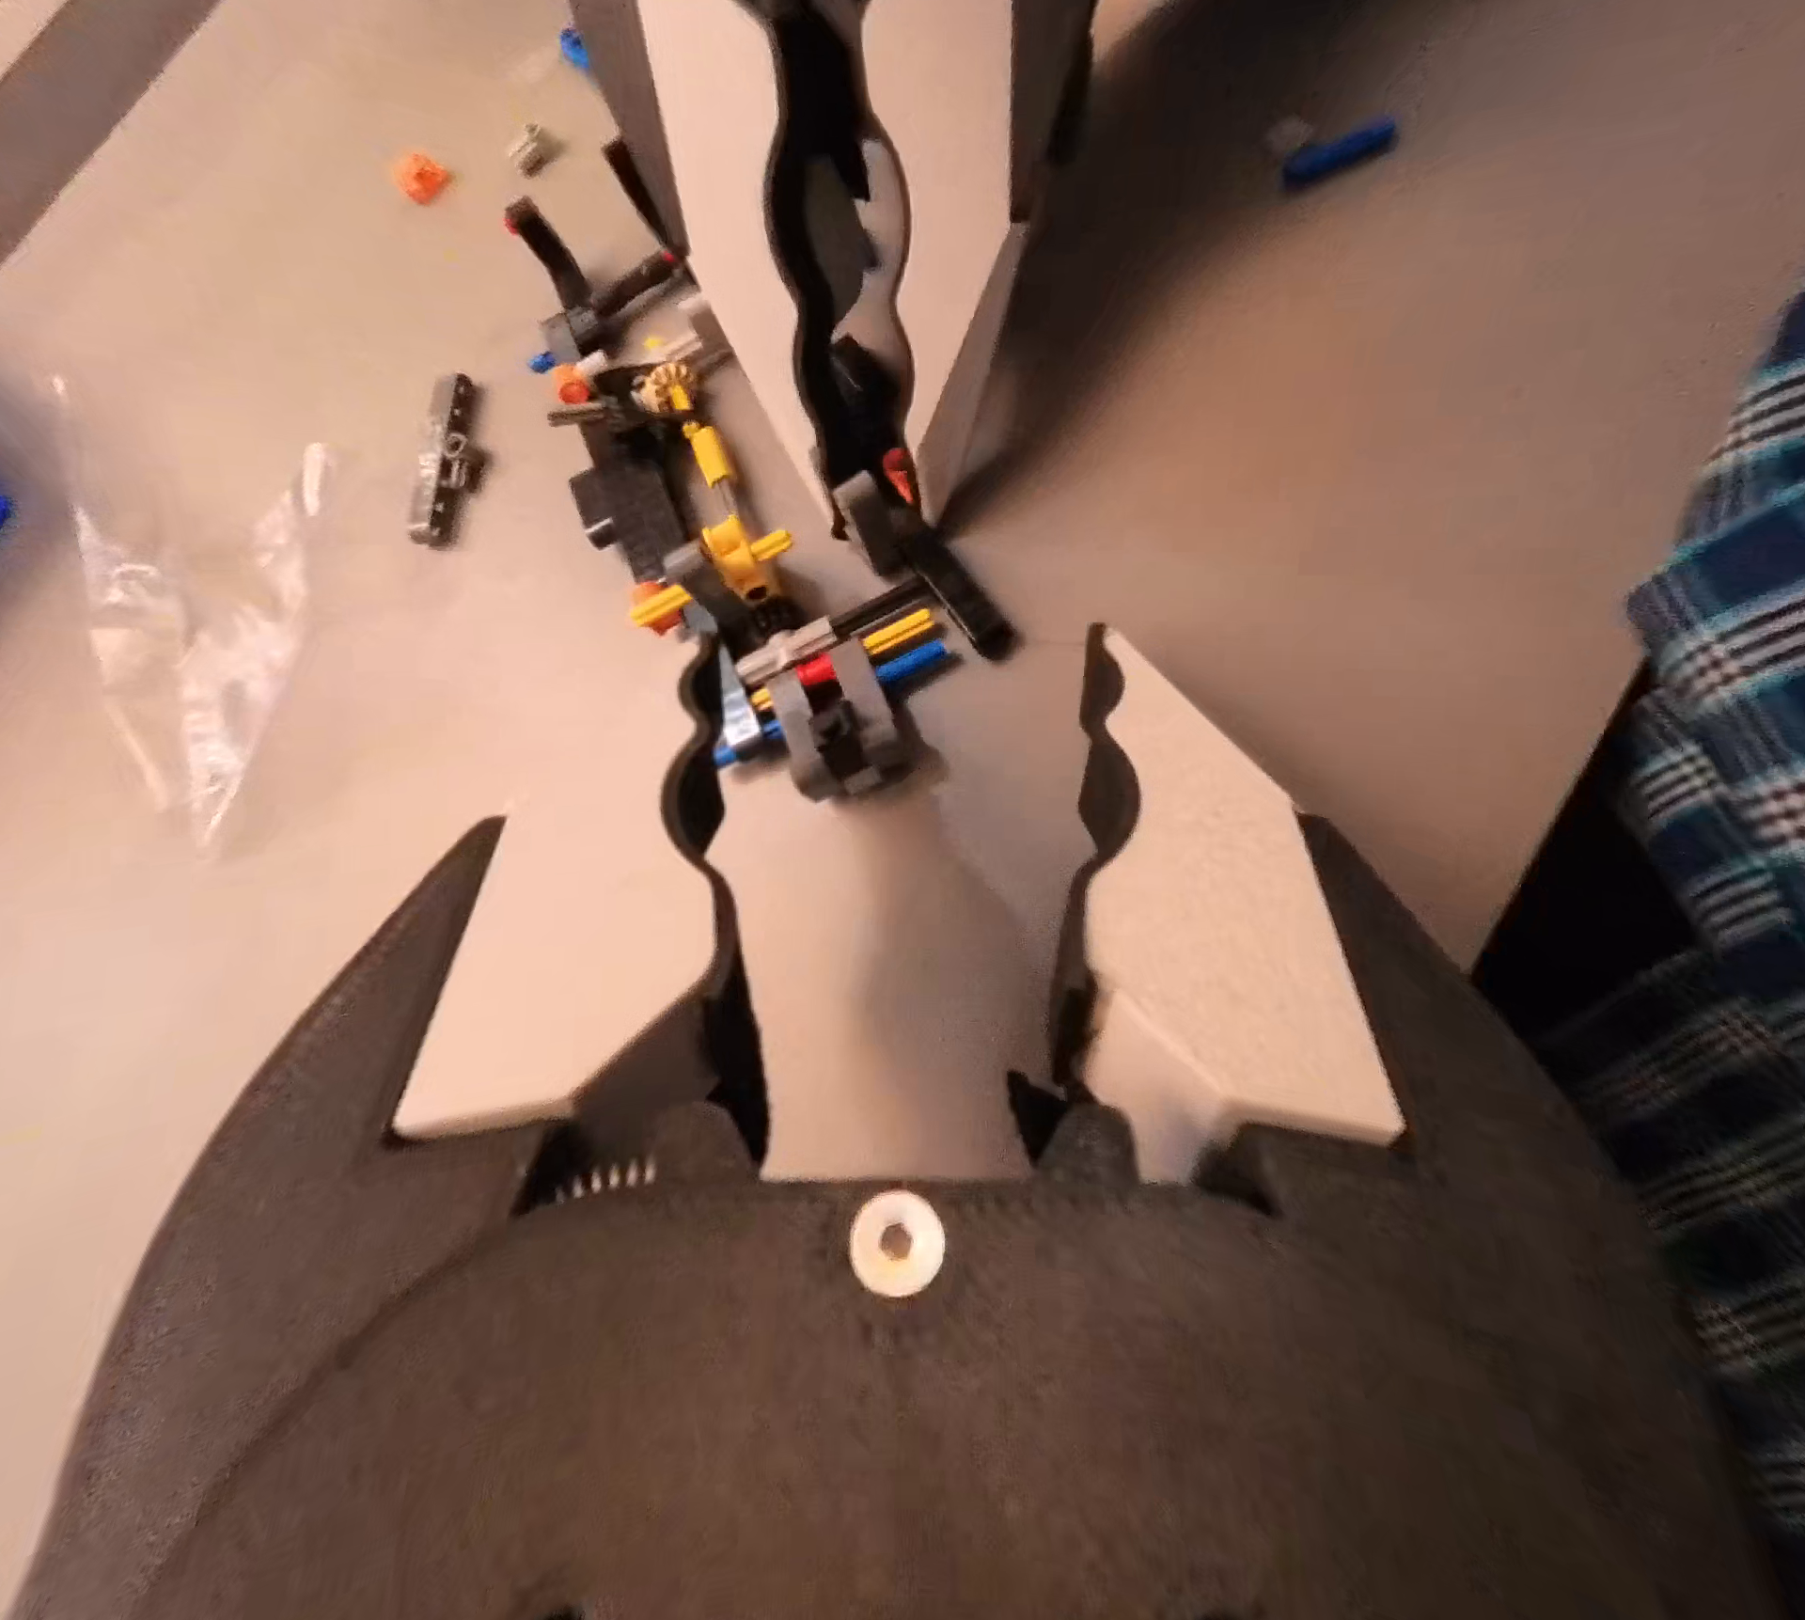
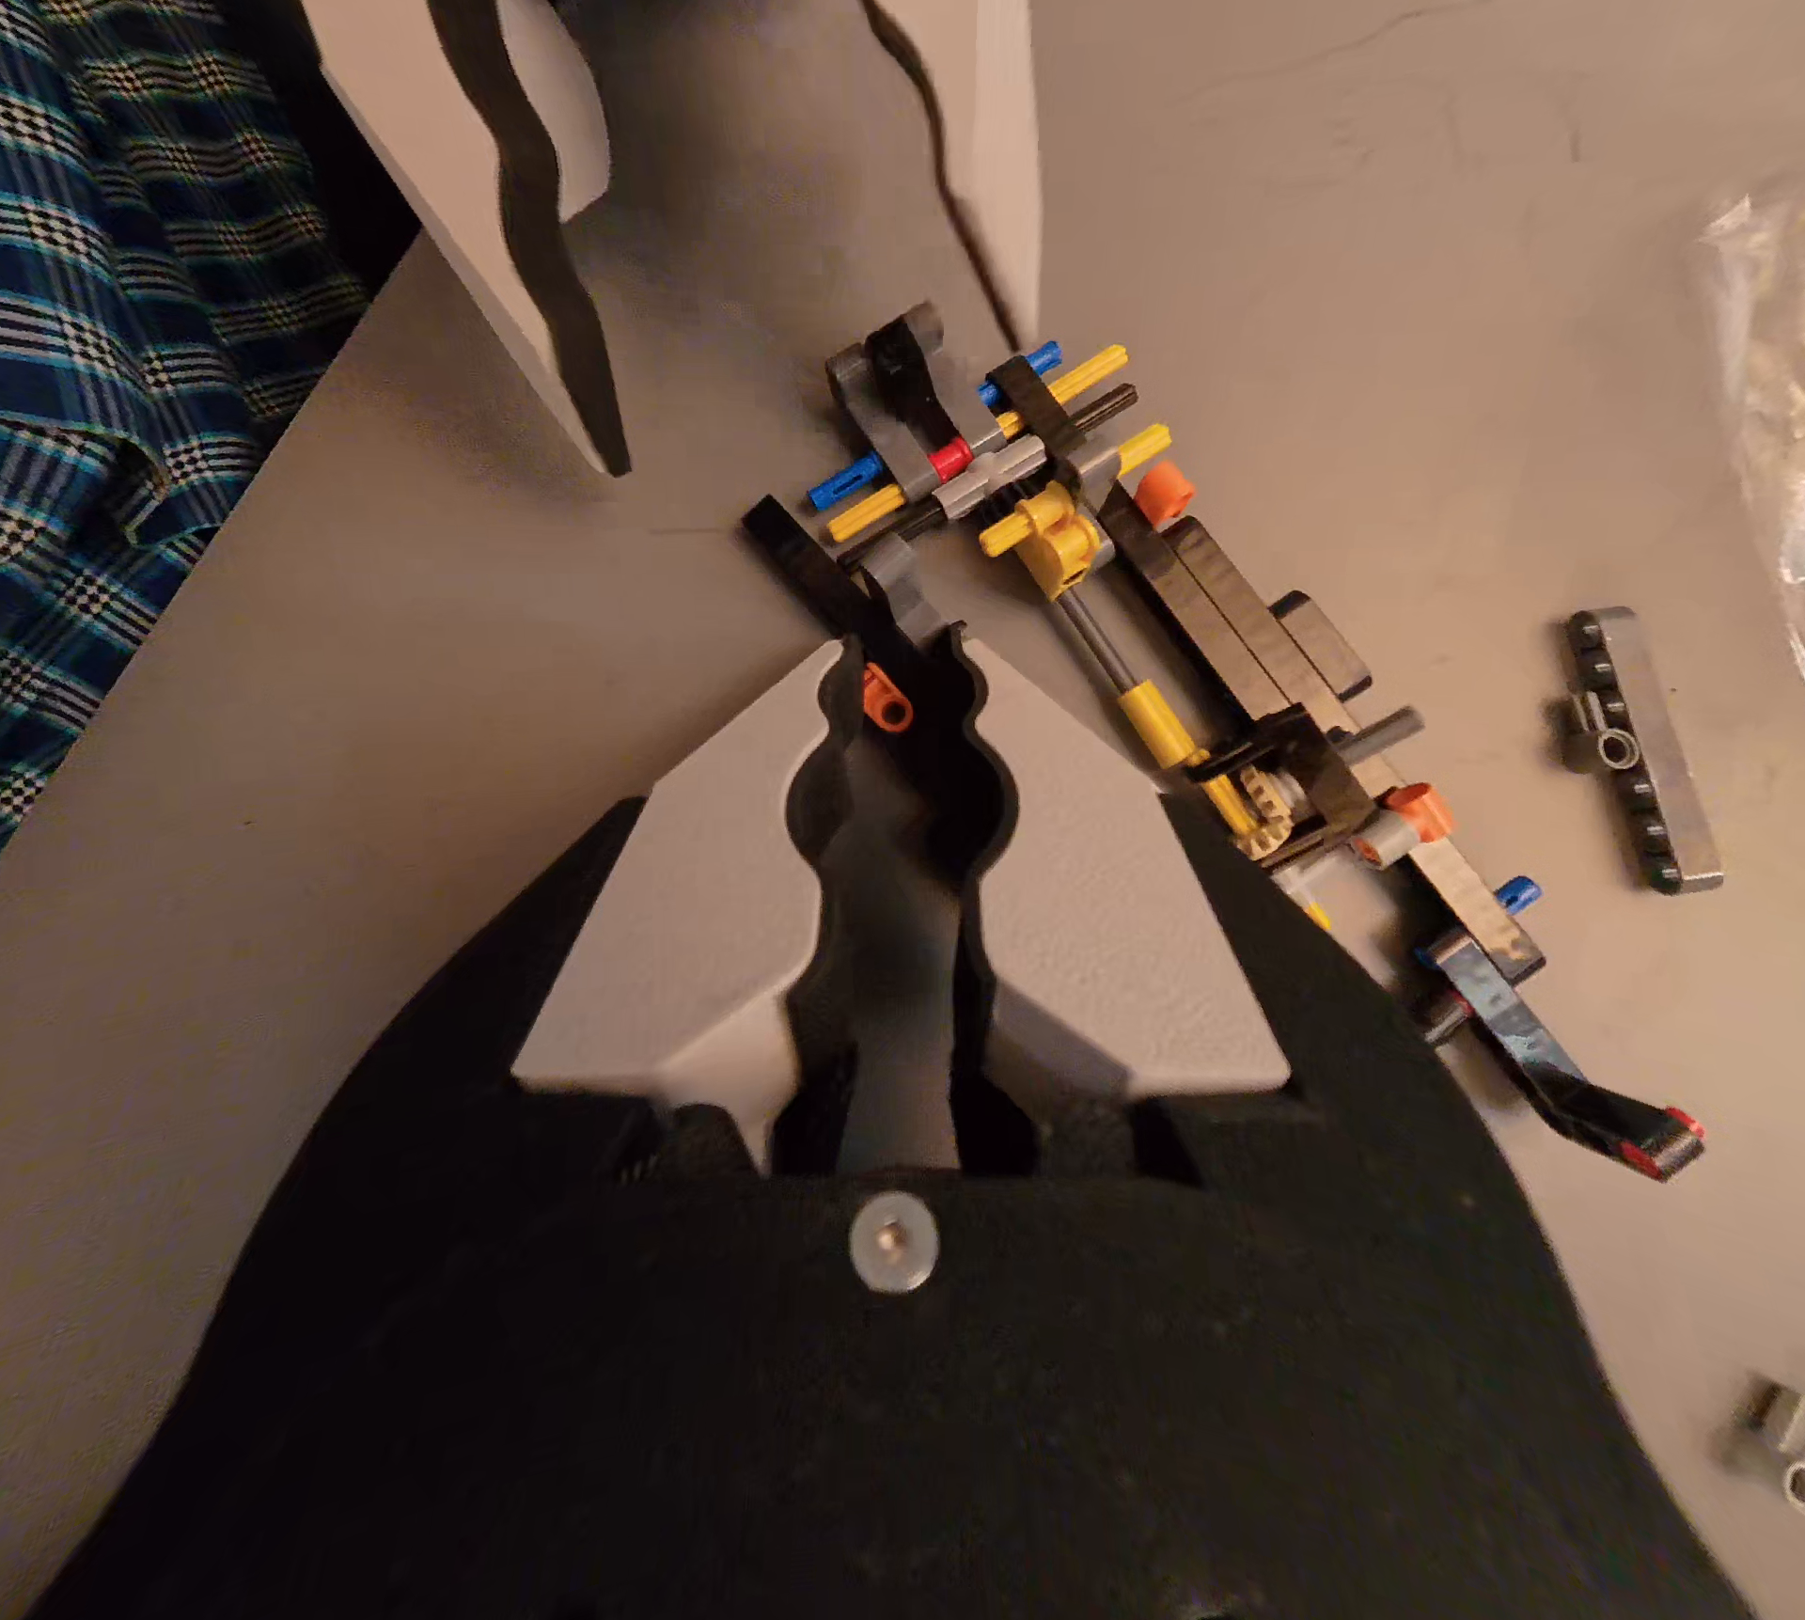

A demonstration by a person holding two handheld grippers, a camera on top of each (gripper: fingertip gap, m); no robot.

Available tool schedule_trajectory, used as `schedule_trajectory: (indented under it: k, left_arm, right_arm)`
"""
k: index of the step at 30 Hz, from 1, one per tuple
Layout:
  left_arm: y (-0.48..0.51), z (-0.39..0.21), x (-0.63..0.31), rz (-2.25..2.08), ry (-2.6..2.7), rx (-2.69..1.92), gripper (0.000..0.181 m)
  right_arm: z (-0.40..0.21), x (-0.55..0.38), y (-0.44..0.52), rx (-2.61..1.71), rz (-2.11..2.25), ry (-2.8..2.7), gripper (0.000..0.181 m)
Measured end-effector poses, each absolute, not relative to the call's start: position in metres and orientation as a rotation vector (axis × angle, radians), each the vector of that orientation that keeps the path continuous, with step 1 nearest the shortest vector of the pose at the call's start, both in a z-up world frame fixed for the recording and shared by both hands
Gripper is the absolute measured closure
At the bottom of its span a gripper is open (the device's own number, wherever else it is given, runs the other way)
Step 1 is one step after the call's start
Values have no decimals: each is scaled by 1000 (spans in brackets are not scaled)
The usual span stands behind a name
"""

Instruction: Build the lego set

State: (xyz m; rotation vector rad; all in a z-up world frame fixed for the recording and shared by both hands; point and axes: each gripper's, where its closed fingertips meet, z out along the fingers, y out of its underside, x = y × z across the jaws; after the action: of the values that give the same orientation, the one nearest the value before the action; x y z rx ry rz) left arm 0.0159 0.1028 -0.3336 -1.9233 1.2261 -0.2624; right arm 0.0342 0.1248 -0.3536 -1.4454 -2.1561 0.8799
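Left wrist view: left gripper [image 1: 894, 728] fingers spread wide, nothing held, over lego assembly [image 1: 728, 557] flat on tabletop [image 1: 1270, 596]; right wrist view: right gripper [image 2: 903, 674] fingers clamped on black beam [image 2: 796, 547] at assembly's near end w/ orange pin [image 2: 887, 697] between them; grey beam [image 2: 1641, 753] lies apart.

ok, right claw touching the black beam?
Touching. Right wrist view: the black beam runs in between the tips of the right claw, pinched there beside an orange pin.

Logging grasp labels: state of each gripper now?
Left gripper: open, holding nothing.
Right gripper: shut on black beam of the lego assembly.
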Motion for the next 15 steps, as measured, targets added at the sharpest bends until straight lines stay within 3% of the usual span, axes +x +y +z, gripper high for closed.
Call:
schedule_trajectory:
  k: [15]
  left_arm:
    - [104,-351,18,-342,1334,-1929,142]
  right_arm:
    - [-352,41,125,-1434,918,-2155,167]
